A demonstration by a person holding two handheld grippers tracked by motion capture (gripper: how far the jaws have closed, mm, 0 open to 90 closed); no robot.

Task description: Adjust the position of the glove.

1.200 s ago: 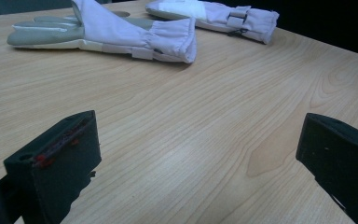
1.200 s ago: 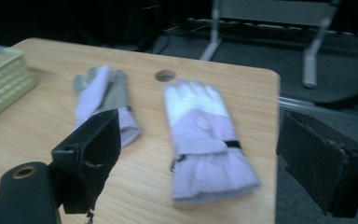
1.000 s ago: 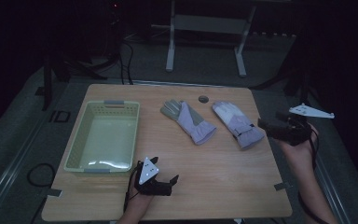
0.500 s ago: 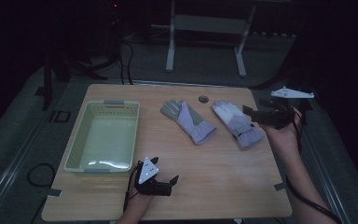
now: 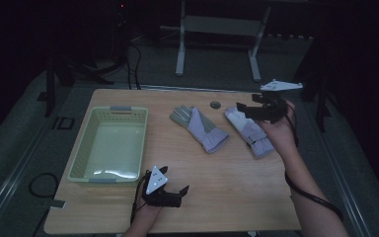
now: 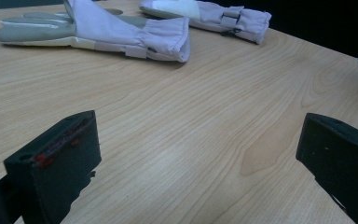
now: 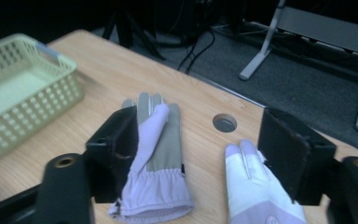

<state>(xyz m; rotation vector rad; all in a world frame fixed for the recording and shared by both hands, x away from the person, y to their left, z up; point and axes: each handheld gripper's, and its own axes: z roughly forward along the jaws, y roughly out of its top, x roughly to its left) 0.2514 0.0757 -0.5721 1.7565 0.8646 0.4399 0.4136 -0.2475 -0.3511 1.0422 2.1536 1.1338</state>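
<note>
Over the far right of the wooden table (image 5: 227,197), closing in on the right-hand glove (image 5: 249,132) now, right gripper (image 5: 250,109) having swung in from the table's right edge a second ago. Hovering above that glove's fingertip end, jaws narrowing on the way in yet standing well apart, nothing between the pads, nothing gripped. Looking, in the right gripper view, straight down past the black jaws at both gloves lying flat, the grey-palmed left-hand glove (image 7: 156,154) just beside the white one (image 7: 256,186). Sitting parked near the front edge, left gripper (image 5: 175,190), jaws wide open and empty, not budging. Waiting well off to the left, the pale green basket (image 5: 81,158). Reading this as the approach to a first pick, likely bound for that basket.
</note>
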